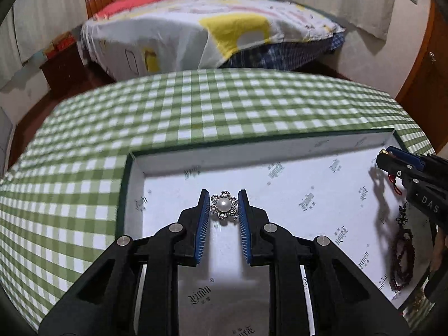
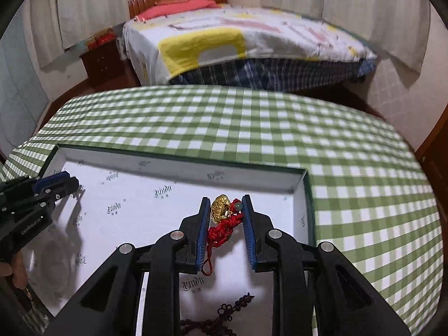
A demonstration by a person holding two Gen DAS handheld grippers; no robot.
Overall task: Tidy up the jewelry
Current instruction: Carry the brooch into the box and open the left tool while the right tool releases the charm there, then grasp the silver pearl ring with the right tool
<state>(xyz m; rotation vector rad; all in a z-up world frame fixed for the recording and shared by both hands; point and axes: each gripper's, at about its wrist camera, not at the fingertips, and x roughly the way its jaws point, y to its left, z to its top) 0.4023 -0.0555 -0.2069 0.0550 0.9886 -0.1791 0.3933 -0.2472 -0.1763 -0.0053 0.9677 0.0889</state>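
Note:
A shallow white-lined box (image 1: 134, 168) (image 2: 303, 196) with a dark green rim lies on the checked table. My left gripper (image 1: 224, 205) is shut on a pearl flower brooch (image 1: 224, 205), held over the box's left part. My right gripper (image 2: 226, 208) is shut on a gold charm with a red knotted cord (image 2: 221, 210), held over the box's right part; it also shows in the left wrist view (image 1: 392, 159). A dark bead bracelet (image 1: 403, 254) (image 2: 212, 322) lies on the box floor near the right side.
The green-and-white checked tablecloth (image 1: 196, 106) (image 2: 350, 154) covers the table around the box. A bed (image 1: 210, 33) and a wooden nightstand (image 1: 61, 70) stand beyond the table's far edge. The left gripper shows in the right wrist view (image 2: 67, 180).

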